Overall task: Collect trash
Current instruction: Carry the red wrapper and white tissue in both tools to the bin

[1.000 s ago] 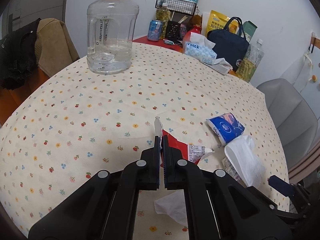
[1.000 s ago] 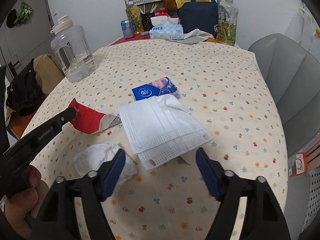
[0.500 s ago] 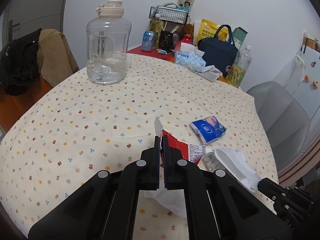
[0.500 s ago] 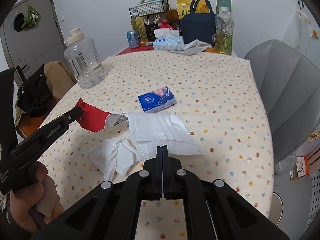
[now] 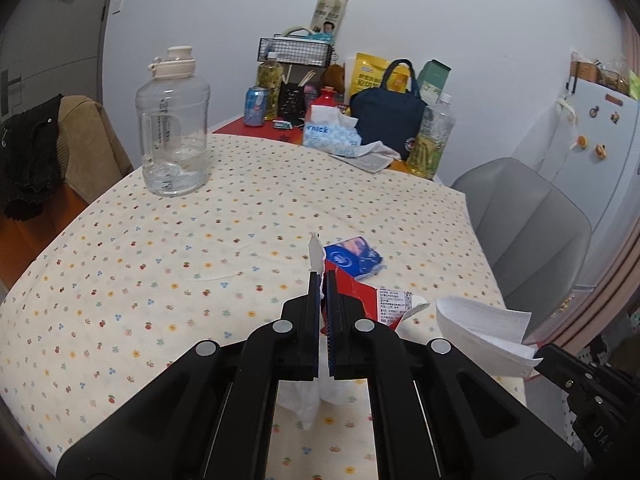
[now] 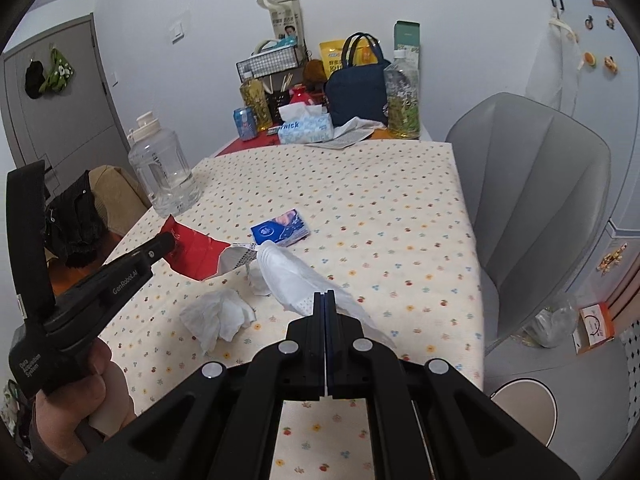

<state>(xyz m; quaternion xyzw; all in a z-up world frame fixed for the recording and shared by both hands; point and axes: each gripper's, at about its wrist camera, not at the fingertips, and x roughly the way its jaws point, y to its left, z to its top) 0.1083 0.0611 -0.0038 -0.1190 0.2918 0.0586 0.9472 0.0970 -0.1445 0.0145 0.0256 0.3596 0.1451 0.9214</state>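
Pinching the torn red wrapper in our left gripper, we hold it lifted off the floral tablecloth; the jaws are drawn narrow on the wrapper's upper edge, and its torn white end with a printed label hangs toward the blue tissue pack. Taking that tissue pack as our landmark, the big clear water jug stands well to its left, near the table's left edge, with a chair draped in dark clothing beyond it. A crumpled white tissue lies on the cloth nearer to us than the pack and to its left, below the raised wrapper. Just nearer than the pack, our right gripper has its jaws closed tight on a white face mask, which is pulled up from the cloth and stretches back toward the pack; a small white scrap sits under it, too unclear for us to name. Far behind the pack, at the table's back edge, sit a blue can, a tissue box, a navy bag and a bottle. To the pack's right, off the table, stands a grey chair, with a round bin lid on the floor nearer us.
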